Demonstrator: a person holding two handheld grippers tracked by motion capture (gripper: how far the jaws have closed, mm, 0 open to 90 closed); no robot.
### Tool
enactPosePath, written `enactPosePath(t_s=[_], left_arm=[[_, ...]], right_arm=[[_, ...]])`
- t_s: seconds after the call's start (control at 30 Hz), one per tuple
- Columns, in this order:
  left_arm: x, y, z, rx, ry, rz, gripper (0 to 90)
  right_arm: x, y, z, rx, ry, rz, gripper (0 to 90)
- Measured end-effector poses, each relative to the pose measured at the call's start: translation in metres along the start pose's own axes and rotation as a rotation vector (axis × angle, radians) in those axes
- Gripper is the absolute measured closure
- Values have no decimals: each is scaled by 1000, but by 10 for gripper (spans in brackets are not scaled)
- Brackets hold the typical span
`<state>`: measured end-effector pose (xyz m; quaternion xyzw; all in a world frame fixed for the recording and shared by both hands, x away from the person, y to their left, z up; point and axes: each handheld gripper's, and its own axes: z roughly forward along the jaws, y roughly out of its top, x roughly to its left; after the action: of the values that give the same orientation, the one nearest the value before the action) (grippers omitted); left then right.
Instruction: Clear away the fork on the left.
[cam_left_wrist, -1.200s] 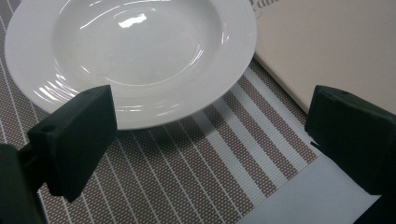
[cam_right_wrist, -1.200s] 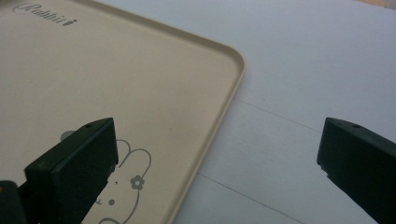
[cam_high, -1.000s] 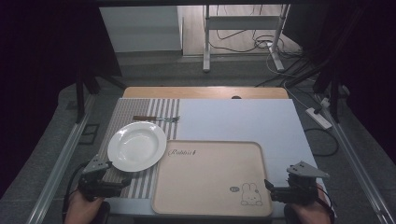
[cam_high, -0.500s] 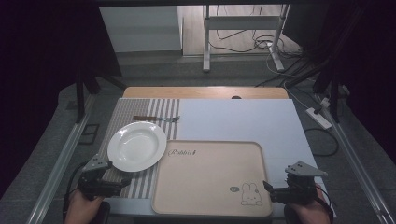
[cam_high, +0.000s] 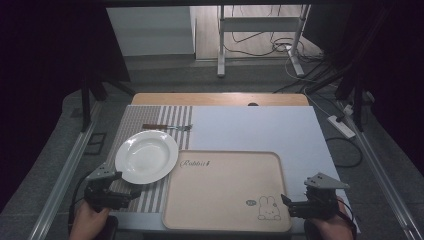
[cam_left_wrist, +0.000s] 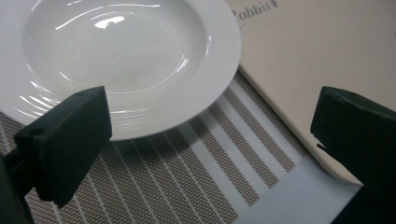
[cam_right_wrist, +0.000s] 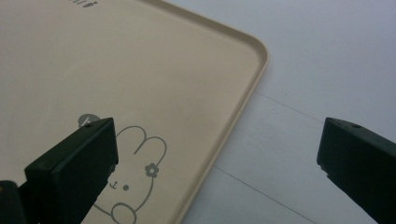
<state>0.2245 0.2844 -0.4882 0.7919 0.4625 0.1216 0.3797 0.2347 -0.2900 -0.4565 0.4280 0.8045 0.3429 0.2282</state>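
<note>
Both grippers are hovering with fingers apart: the left gripper (cam_high: 134, 191) facing the plate (cam_high: 146, 156) on the striped mat (cam_left_wrist: 187, 186), the right gripper (cam_high: 285, 202) beside the tray (cam_high: 225, 220). Next, probably, comes closing on the plate's rim.

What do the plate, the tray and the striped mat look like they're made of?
Plate: likely glazed ceramic, white and glossy with sharp light reflections. Tray: probably matte plastic or melamine, beige with a printed rabbit and a moulded raised rim. Striped mat: looks woven, fabric or vinyl mesh, with a fine grid texture.
</note>
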Motion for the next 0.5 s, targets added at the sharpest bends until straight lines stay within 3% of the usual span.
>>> enactPosePath(t_s=[0.33, 0.5], left_arm=[[1, 3, 4, 10, 0, 1, 0], [1, 7, 8, 4, -20, -30, 0]], right_arm=[[0, 0, 0, 5, 3, 0, 0], [0, 0, 1, 6, 2, -1, 0]])
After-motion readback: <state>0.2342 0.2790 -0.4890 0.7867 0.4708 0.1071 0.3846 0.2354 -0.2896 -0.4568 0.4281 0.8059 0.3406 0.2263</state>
